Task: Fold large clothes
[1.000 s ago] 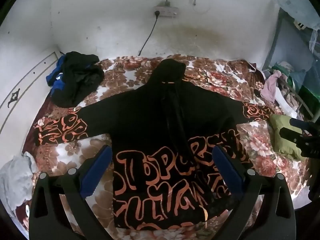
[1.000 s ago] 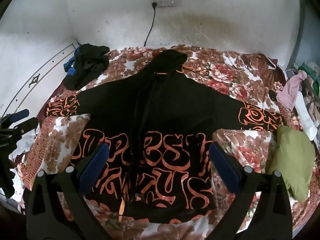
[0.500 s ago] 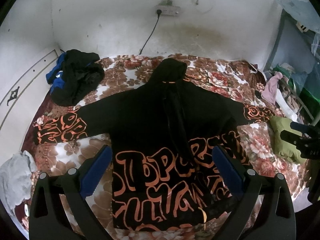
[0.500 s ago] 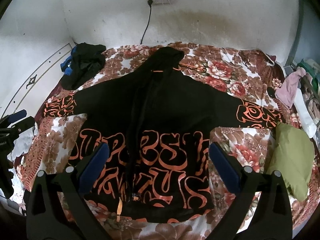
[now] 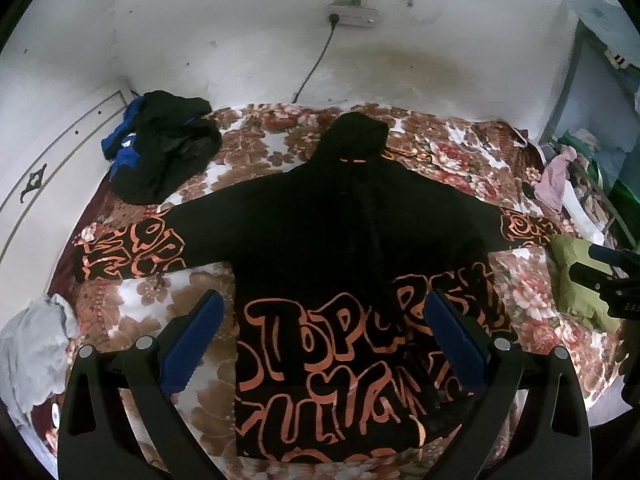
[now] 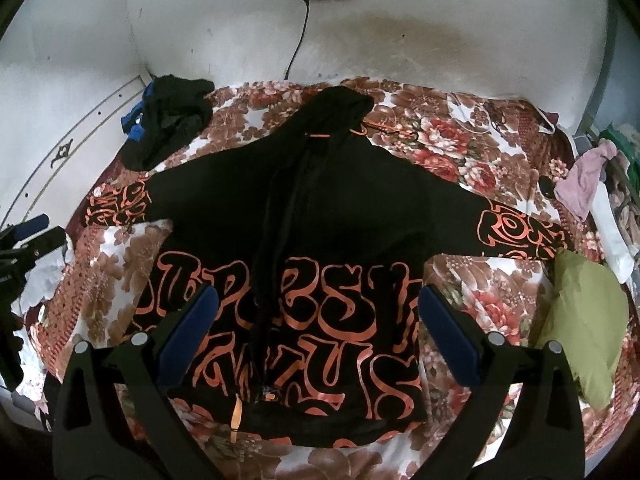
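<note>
- Floral bed [image 5: 256, 148] is carrying the black hoodie [image 5: 340, 240], lying spread flat, sleeves out.
- Both views are barely shifting from a second ago; folding is not yet starting.
- Left hand-held gripper [image 5: 320, 340] and right hand-held gripper [image 6: 318, 332] are hovering released above the hem.

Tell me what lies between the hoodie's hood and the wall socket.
Bare floral bedspread, then the wall with a black cable hanging from the socket; left wrist view.

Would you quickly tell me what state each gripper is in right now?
Left gripper: open, holding nothing, above the black hoodie.
Right gripper: open, holding nothing, also above the hoodie.
</note>
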